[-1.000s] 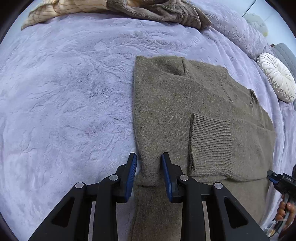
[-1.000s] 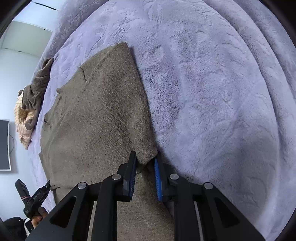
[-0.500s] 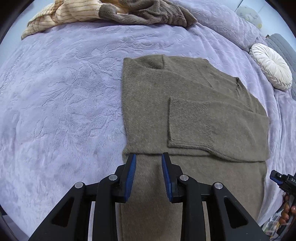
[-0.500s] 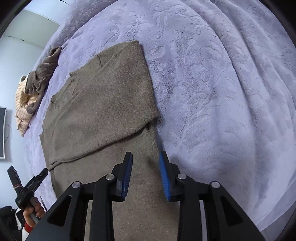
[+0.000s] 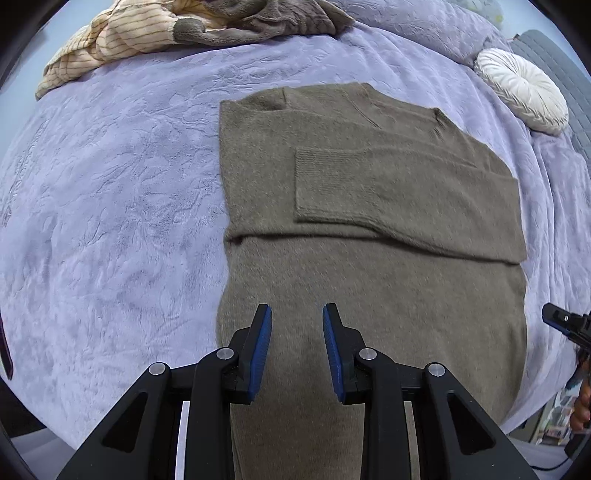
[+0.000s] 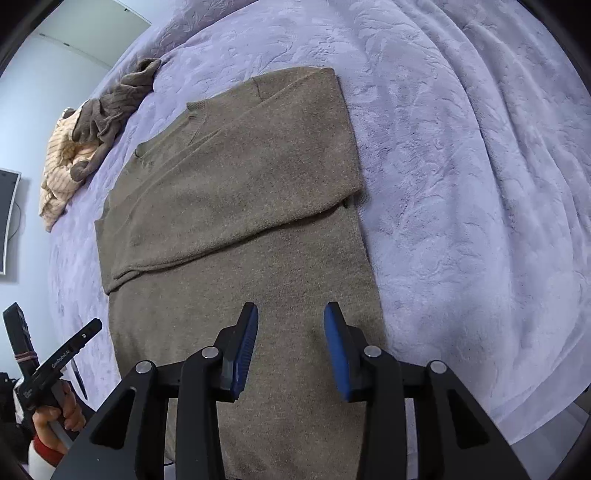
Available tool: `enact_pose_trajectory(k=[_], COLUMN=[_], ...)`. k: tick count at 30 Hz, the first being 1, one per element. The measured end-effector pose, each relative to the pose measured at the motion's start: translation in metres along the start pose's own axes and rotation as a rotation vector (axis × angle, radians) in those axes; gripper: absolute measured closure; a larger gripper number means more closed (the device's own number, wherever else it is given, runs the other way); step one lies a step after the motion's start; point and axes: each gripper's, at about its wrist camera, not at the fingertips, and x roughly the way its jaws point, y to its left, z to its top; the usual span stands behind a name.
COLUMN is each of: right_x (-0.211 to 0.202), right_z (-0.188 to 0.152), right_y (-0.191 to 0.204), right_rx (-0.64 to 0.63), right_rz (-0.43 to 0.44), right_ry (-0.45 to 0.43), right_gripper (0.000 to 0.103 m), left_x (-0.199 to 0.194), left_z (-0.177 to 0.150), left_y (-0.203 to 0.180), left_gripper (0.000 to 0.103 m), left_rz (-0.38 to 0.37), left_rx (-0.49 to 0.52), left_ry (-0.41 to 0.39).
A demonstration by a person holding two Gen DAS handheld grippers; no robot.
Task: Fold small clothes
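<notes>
An olive-brown knit sweater (image 5: pixel 369 277) lies flat on the lavender bedspread (image 5: pixel 110 221), both sleeves folded across its chest, and a ribbed cuff (image 5: pixel 332 184) lies on top. My left gripper (image 5: pixel 297 310) hovers above the sweater's lower body, open, with nothing between its blue pads. In the right wrist view the sweater (image 6: pixel 240 221) fills the middle. My right gripper (image 6: pixel 291 308) hangs over its lower right part; its jaws are opening and nothing is between them. Each gripper shows at the edge of the other's view: the right gripper (image 5: pixel 565 325), and the left gripper (image 6: pixel 62 358) in a hand.
A heap of striped cream and grey-brown clothes (image 5: pixel 184 29) lies at the bed's far edge, also seen as the heap (image 6: pixel 85 140). A round white cushion (image 5: pixel 521 92) sits at the far right. A dark screen (image 6: pixel 7 218) hangs on the wall.
Both grippers have lifted and drawn back from the folded sleeves toward the hem. The right gripper let go of the sleeve fold and its jaws widened. The sweater stays flat.
</notes>
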Motion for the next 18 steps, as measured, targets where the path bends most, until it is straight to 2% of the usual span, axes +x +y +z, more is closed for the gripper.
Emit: enact_pose_trajectory(k=[3, 4, 5, 6, 8, 15, 17, 18], right_x=[-0.005, -0.007, -0.008, -0.009, -0.012, -0.022, -0.025, -0.028], right_z=[-0.005, -0.007, -0.010, -0.012, -0.017, -0.028, -0.029, -0.029], right_y=[0.005, 0.006, 0.008, 0.008, 0.011, 0.014, 0.015, 0.016], right_rx=[-0.013, -0.016, -0.018, -0.019, -0.023, -0.026, -0.029, -0.032], right_rz=[-0.001, -0.002, -0.002, -0.001, 0.000, 0.000, -0.003, -0.006], right_ry=[0.002, 0.002, 0.003, 0.004, 0.004, -0.001, -0.014, -0.030], right_gripper=[0.059, 0.059, 0.058, 0.057, 0.055, 0.053, 0.034, 0.029], left_x=[-0.006, -0.007, -0.010, -0.015, -0.022, -0.027, -0.027, -0.027], left_z=[-0.007, -0.009, -0.011, -0.013, -0.016, -0.021, -0.023, -0.024], left_y=[-0.008, -0.010, -0.011, -0.013, -0.016, -0.021, -0.023, -0.024], left_gripper=[0.070, 0.059, 0.025, 0.011, 0.011, 0.011, 0.011, 0.011], left_rz=[-0.003, 0.001, 0.009, 0.022, 0.023, 0.036, 0.049, 0.054], left_rx=[0.023, 0.030, 0.034, 0.033, 0.047, 0.056, 0.067, 0.070], left_ry=[0.008, 0.012, 0.010, -0.012, -0.033, -0.013, -0.010, -0.010])
